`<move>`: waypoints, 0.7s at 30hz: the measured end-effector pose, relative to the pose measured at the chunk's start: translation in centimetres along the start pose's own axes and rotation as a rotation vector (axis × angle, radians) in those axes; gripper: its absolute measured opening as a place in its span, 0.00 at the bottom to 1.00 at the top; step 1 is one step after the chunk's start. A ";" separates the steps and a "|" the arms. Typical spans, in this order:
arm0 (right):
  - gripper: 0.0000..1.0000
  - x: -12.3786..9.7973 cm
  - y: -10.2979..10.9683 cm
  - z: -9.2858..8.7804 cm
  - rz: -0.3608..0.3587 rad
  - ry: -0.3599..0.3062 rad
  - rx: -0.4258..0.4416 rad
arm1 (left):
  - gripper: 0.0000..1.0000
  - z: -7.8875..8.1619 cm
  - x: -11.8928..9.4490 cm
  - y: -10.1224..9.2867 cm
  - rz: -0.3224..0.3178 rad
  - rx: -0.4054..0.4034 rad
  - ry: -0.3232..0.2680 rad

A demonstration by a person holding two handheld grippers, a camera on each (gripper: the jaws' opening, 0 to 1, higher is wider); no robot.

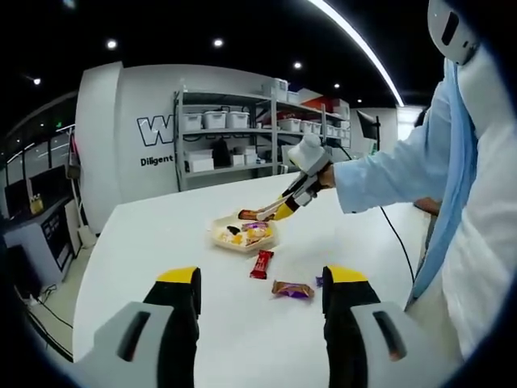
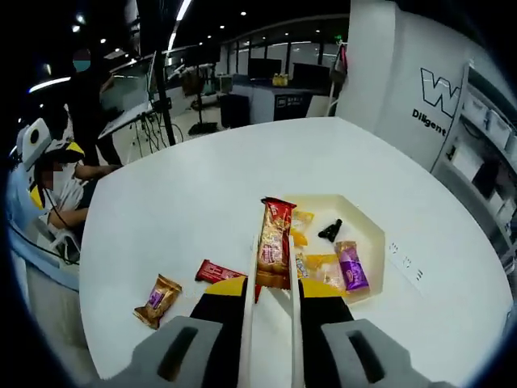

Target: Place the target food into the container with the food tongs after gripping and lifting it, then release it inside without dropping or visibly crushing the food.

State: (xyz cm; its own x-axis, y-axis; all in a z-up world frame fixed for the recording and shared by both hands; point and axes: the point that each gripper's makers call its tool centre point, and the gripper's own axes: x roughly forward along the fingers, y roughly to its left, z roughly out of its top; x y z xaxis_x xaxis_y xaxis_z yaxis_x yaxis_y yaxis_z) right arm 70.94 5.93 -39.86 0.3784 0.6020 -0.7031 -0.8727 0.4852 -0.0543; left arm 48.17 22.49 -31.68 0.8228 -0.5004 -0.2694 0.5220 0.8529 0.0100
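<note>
A long red-and-orange snack packet (image 2: 275,242) is pinched between the white food tongs (image 2: 247,319), hanging over the near edge of the cream tray (image 2: 367,230). My right gripper (image 2: 271,293) is shut on the tongs. From the left gripper view, the same right gripper (image 1: 284,204) reaches in from the right, with the packet (image 1: 249,215) just above the tray (image 1: 222,241). The tray holds a purple packet (image 2: 351,265), yellow pieces (image 2: 303,220) and a small black item (image 2: 329,230). My left gripper (image 1: 262,284) stands open over the white table, with nothing in it.
A red packet (image 1: 261,263) and a brown-purple packet (image 1: 292,289) lie loose on the table (image 1: 161,234) in front of the tray. A person in a white coat (image 1: 477,202) stands at the right. Shelves with white bins (image 1: 242,129) line the back wall.
</note>
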 end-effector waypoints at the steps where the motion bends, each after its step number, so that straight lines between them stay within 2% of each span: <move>1: 0.15 0.0 -0.3 0.1 -0.002 0.001 0.003 | 0.58 0.0 0.0 0.1 0.001 -0.002 0.001; 3: 0.15 0.5 -2.0 0.6 -0.010 0.001 0.003 | 0.59 0.0 0.1 0.2 0.005 -0.003 0.003; 8: 0.15 0.6 -3.2 1.0 -0.026 0.004 0.007 | 0.58 0.0 0.2 0.4 0.012 -0.006 0.008; 9: 0.15 1.0 -4.3 1.2 -0.031 0.005 0.014 | 0.59 0.0 0.2 0.5 0.015 -0.006 0.008; 14: 0.17 1.1 -4.7 0.9 -0.049 0.008 0.022 | 0.58 -0.1 0.3 0.6 0.022 -0.007 0.015; 17: 0.20 1.5 -5.8 1.2 -0.068 -0.025 0.014 | 0.58 0.0 0.3 0.7 0.026 -0.008 0.015; 21: 0.20 1.5 -5.7 1.0 -0.054 -0.027 0.027 | 0.58 0.2 0.4 0.7 0.027 -0.008 0.012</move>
State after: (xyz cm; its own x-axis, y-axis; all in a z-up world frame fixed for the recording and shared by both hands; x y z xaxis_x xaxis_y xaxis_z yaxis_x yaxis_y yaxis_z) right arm 76.83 4.70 -39.87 0.4329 0.5914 -0.6803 -0.8425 0.5338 -0.0721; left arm 48.86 22.84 -31.63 0.8337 -0.4756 -0.2805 0.4980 0.8671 0.0101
